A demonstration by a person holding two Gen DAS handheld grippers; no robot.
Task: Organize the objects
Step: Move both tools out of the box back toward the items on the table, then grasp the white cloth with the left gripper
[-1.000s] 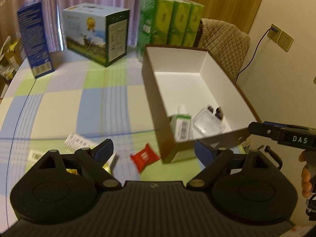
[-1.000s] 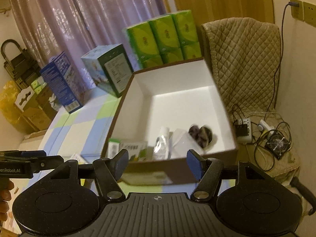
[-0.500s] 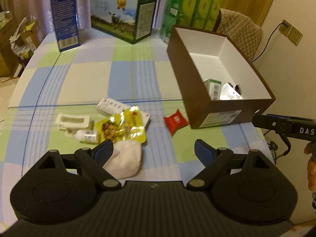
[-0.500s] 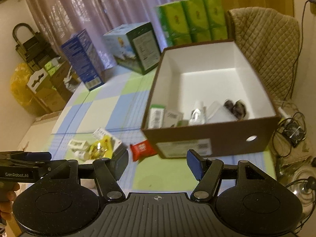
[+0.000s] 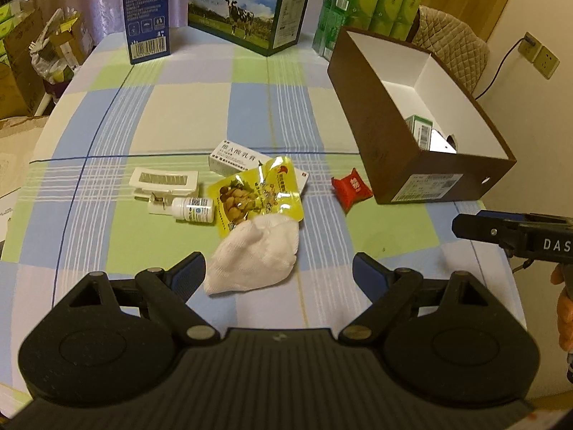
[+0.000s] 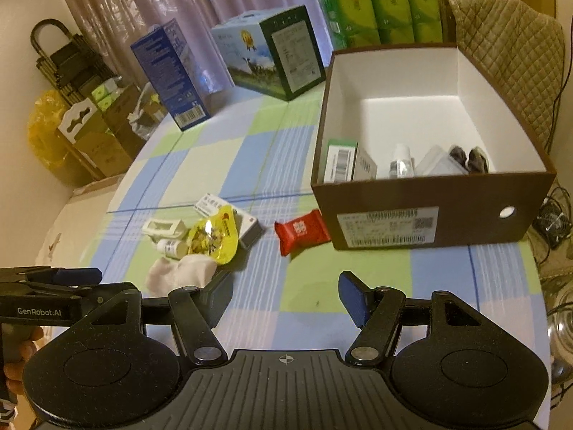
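So, L to R on the table: clip, vial, snack bag lying over the carton, cloth, red packet, then the box w/ a few bits already inside. Left gripper is spread wide & empty right over the cloth, so that's prob. the next pick: come straight down, pinch the bunched middle, don't drag the bag. Right gripper also wide, empty, facing the packet; it's closest to the box, easy grab.

Open tablecloth behind clutter
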